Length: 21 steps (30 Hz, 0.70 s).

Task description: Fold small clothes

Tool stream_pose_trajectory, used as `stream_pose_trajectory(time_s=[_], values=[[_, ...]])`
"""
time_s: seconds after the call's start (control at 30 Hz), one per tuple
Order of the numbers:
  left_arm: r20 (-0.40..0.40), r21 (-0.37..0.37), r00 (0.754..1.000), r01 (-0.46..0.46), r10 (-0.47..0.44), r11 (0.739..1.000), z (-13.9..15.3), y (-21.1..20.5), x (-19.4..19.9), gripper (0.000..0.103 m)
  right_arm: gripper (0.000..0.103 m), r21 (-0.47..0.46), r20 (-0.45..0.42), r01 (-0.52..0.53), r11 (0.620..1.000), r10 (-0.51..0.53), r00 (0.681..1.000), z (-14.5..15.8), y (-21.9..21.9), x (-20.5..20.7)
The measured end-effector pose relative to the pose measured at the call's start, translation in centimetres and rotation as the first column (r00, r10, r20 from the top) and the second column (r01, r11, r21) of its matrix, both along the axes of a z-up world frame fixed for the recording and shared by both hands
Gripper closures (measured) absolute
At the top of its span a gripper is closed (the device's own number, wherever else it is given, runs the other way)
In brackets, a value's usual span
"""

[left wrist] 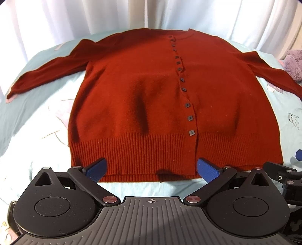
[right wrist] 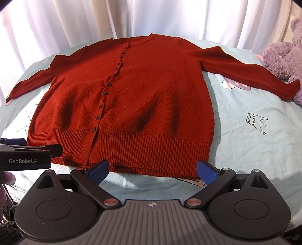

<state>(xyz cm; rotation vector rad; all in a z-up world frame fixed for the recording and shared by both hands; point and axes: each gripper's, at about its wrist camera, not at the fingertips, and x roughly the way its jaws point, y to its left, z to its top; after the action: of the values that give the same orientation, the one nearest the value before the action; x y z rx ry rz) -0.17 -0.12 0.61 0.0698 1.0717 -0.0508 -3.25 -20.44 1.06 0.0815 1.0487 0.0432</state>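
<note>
So I had both grippers, left (left wrist: 151,169) and right (right wrist: 152,169), spread wide and holding nothing, the cardigan (left wrist: 160,98) lying flat dead ahead, hem nearest my fingers, collar far end, neither arm really closer.

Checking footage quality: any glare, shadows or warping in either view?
Left wrist: curtain blown out white, soft dark shadows on the cardigan, bed edge bowed by fisheye. Right wrist: same bright curtain, shadow patches above the hem, corners vignetted.
</note>
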Motion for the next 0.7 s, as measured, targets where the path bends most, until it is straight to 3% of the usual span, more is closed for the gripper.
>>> stream_pose_trajectory(time_s=[0.7], values=[[-0.013, -0.001, 1.0, -0.011, 0.011, 1.0, -0.22, 0.14, 0.34, 0.0, 0.004, 0.001, -0.006, -0.009, 1.0, 0.009, 1.0, -0.03, 0.08, 0.5]])
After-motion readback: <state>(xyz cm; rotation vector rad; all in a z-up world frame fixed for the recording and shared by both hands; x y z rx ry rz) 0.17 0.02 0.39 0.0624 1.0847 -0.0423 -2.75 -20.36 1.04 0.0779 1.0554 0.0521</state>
